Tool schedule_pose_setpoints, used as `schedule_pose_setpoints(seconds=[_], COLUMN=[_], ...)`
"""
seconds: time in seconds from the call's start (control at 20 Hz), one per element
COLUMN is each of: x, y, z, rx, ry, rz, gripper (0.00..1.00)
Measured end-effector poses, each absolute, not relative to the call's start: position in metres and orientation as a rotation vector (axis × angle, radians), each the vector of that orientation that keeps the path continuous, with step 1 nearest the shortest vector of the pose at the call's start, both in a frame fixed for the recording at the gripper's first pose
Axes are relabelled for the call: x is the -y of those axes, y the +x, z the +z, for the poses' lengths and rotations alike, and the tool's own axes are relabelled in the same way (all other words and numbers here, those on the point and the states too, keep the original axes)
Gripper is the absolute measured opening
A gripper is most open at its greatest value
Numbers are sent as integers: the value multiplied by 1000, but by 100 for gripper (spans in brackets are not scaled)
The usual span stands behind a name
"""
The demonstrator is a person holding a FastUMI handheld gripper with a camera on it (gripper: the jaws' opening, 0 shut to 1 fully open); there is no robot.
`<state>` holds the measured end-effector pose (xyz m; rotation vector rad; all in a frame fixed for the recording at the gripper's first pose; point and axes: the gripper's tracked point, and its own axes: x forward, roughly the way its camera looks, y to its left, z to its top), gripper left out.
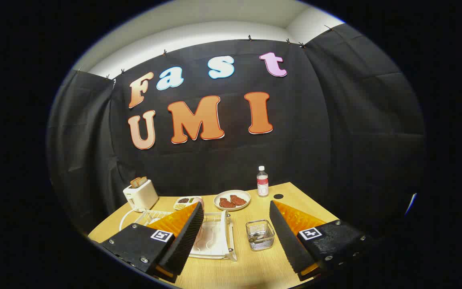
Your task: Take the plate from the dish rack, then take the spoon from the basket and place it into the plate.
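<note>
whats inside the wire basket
Inside the wire basket, between the open tool's fingers, lies something metallic, likely the spoon; the mesh blurs its shape, so nothing else can be told.

Mounted on gripper (237,235), looking forward along fingers (183,237), spread wide apart. Raised above near edge of counter (251,269), angled slightly down across it toward booth wall. Dish rack (211,237) close, just ahead, partly behind one finger. Basket (260,235) beside rack, between fingers. Toaster (140,194), food plate (232,200), bottle (262,181) beyond rack, near wall.
</note>
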<state>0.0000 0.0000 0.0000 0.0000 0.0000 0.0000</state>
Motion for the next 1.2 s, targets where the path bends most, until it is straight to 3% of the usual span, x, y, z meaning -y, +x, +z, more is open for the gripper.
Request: schedule_pose_setpoints(seconds=[0.45,1.2], x=[-14,-62], y=[-8,25], z=[-2,-9], rx=[-5,-46], ry=[16,-2], rz=[-89,-35], gripper=[98,98])
